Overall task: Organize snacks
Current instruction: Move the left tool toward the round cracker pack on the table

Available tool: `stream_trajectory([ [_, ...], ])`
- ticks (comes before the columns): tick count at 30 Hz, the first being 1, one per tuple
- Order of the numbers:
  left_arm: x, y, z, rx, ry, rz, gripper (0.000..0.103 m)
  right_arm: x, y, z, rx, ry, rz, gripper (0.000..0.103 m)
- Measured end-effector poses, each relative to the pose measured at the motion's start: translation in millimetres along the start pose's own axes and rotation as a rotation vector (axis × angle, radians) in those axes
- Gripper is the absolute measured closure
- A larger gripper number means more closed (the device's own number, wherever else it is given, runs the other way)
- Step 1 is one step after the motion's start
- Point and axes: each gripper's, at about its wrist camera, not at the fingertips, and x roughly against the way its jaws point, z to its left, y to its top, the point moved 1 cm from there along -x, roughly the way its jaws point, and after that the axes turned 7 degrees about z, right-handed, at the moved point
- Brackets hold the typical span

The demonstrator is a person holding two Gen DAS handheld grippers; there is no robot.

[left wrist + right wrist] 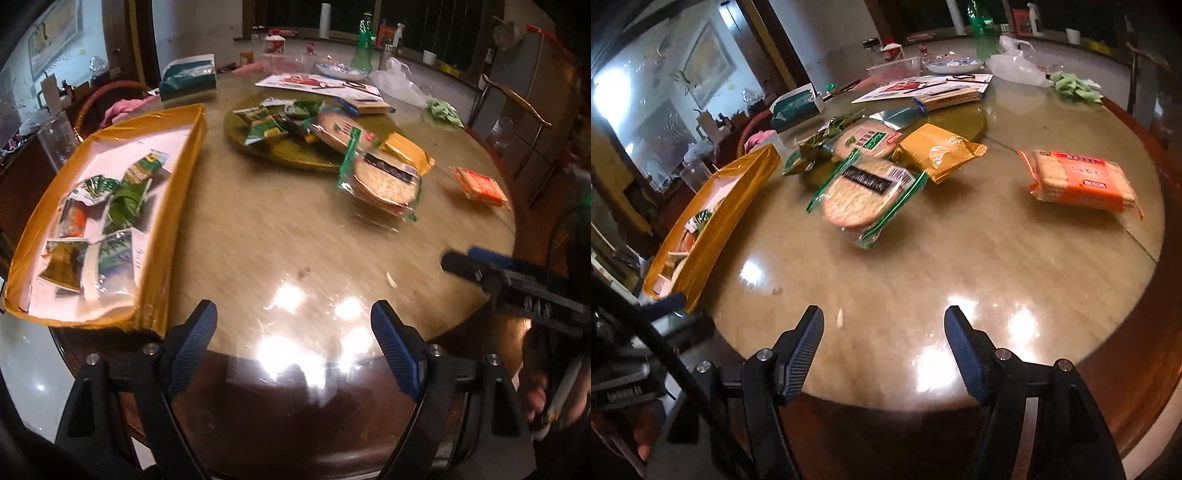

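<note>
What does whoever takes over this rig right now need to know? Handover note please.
Left claw: open, empty, hovering at the near table edge.
Right claw: open, empty, same edge.
Yellow tray: left side of the table, several small snack packets already inside.
Left to sort: round cracker pack, yellow packet, orange biscuit pack, and the green packets on the turntable.
</note>
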Motion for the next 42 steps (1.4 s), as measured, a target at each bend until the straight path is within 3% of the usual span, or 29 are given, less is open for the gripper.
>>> stream_trajectory([
  [6,-4,-3,1,0.036,-0.008,0.019,0.018,-23,45,-11,-0.007,0.093,0.033,0.035],
  [14,-10,1,5,0.061,-0.026,0.029,0.018,-40,99,1,0.039,0.150,0.026,0.035],
  [17,-11,2,5,0.059,-0.029,0.033,0.018,-50,100,6,0.073,0.141,0.036,0.035],
  [20,-11,3,7,0.066,-0.036,0.029,0.018,-57,92,12,0.072,0.186,0.082,0.035],
  [25,-14,5,12,0.086,-0.049,0.036,0.018,-48,67,25,0.054,0.202,0.094,0.035],
  [29,-14,7,13,0.101,-0.077,0.038,0.018,-35,42,30,0.022,0.289,0.100,0.035],
  [34,-17,27,4,0.060,-0.072,0.017,0.018,-11,31,8,-0.026,0.197,0.017,0.035],
  [42,-39,71,-28,-0.010,-0.067,0.014,0.017,3,25,-36,-0.120,-0.097,-0.008,0.035],
])
